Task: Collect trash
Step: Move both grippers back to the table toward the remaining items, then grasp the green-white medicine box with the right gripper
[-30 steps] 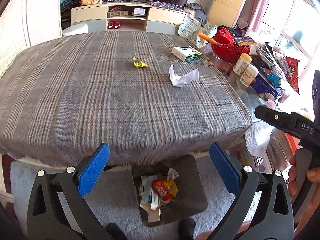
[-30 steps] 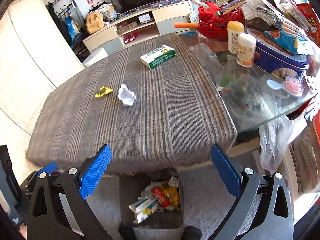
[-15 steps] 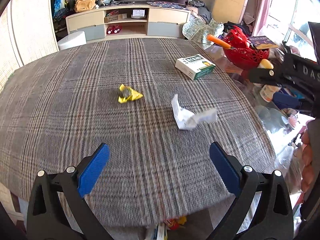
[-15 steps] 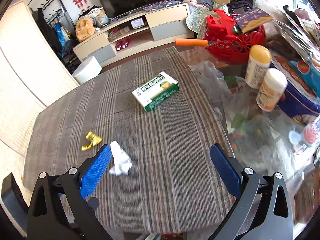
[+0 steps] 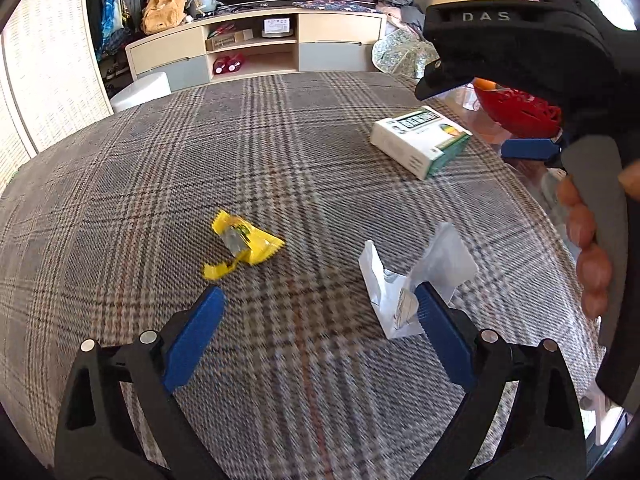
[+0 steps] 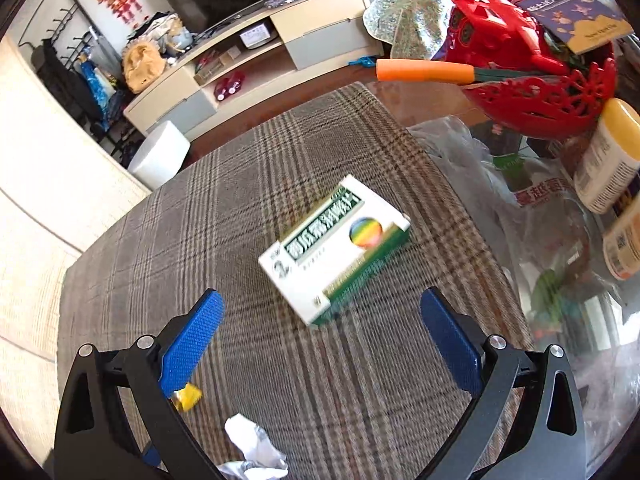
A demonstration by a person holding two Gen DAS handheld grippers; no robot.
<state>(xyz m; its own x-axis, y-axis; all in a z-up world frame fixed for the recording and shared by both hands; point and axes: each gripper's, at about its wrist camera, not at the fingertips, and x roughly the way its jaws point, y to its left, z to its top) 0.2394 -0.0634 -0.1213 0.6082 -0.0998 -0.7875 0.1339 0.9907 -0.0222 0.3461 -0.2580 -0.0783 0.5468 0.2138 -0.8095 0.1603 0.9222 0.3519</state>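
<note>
While both pairs of jaws are held wide apart, the left gripper (image 5: 316, 300) is poised over a yellow wrapper (image 5: 244, 242) and crumpled paper (image 5: 404, 280) mid-table (image 5: 120, 184); the right gripper (image 6: 320, 308) frames the green-and-white box (image 6: 336, 244) near the cloth's right edge.

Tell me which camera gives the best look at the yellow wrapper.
The left wrist view. There the yellow wrapper lies whole and unobstructed on the plaid cloth, just ahead of the open left gripper. The right wrist view shows only a small corner of it, mostly hidden behind that gripper's finger.

Sunlit room, low TV cabinet (image 5: 256, 52), plaid-covered table (image 5: 280, 152)
</note>
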